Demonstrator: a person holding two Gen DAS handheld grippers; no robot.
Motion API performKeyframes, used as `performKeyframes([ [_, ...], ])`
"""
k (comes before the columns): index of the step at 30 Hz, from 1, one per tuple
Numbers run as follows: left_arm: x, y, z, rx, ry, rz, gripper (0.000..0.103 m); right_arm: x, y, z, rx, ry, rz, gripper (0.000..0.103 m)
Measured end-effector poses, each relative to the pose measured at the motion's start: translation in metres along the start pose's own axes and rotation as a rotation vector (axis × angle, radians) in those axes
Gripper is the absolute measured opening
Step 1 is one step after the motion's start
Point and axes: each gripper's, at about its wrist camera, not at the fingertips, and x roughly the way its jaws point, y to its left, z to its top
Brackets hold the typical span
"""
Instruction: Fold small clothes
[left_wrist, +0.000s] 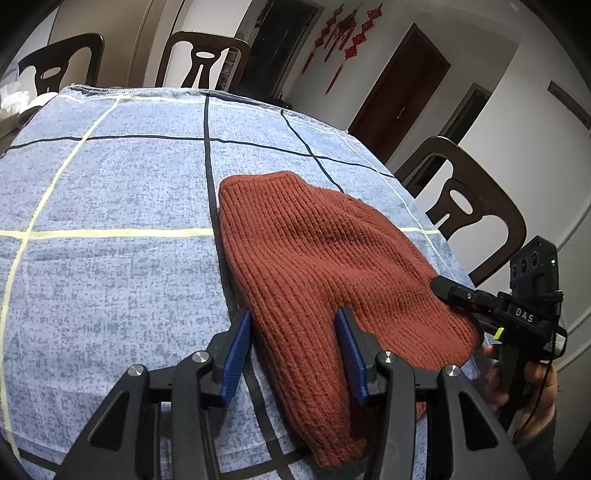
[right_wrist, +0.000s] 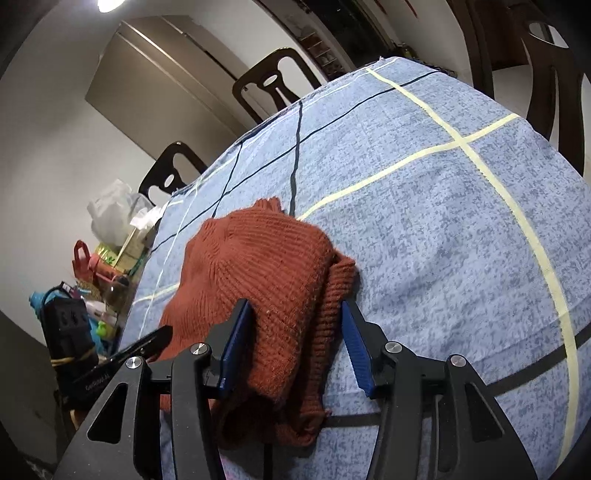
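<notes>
We had the rust-red knit beanie (left_wrist: 325, 258) lying on the tabletop, on the blue checked cloth (left_wrist: 110, 177), centre to lower right of the left wrist frame. In the right wrist view the same beanie (right_wrist: 258, 280) sat centre-left, bunched and partly folded over itself, one ribbed edge sticking out to its right.

Left claw (left_wrist: 293, 354): jaws spread wide, blue pads on either side of the near end of the beanie, fabric between them. Left pad (left_wrist: 236, 354) was just beside the beanie's left edge; right pad (left_wrist: 351, 354) was over the knit. Not clamped.

Right claw (right_wrist: 295, 347): also wide apart, straddling the near bunched end of the beanie. Left pad (right_wrist: 236, 347) was against the knit; right pad (right_wrist: 356, 347) sat just beside the ribbed edge, over the cloth. No pinch visible.

In the left wrist view the right claw (left_wrist: 443, 286) entered from the lower right of the frame, its tip touching the beanie's right edge; we couldn't tell its jaw state from that angle. The hand (left_wrist: 517, 384) holding it showed at the lower right.

Dark wooden chairs (left_wrist: 469, 206) stood around the tabletop. Clutter incl. a white plastic bag (right_wrist: 110, 210) was at the left of the right wrist frame. Red hanging ornaments (left_wrist: 343, 40) were on the wall, top centre-right of the left wrist frame.
</notes>
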Motion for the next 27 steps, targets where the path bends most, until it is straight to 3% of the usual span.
performKeyframes([
  [7,0.003,-0.009,0.0,0.018,0.002,0.037,0.051,0.005,-0.004,0.0,0.021,0.024,0.062,0.05],
  [12,0.007,-0.011,0.002,0.019,0.006,0.05,0.051,0.01,0.001,0.004,0.008,0.027,0.036,0.05],
  [19,0.009,-0.012,0.005,0.013,0.014,0.064,0.051,0.008,0.013,0.003,-0.031,0.025,-0.001,0.027],
  [27,0.0,-0.018,0.009,0.056,-0.007,0.062,0.03,-0.004,0.031,0.006,-0.069,-0.008,0.004,0.022],
])
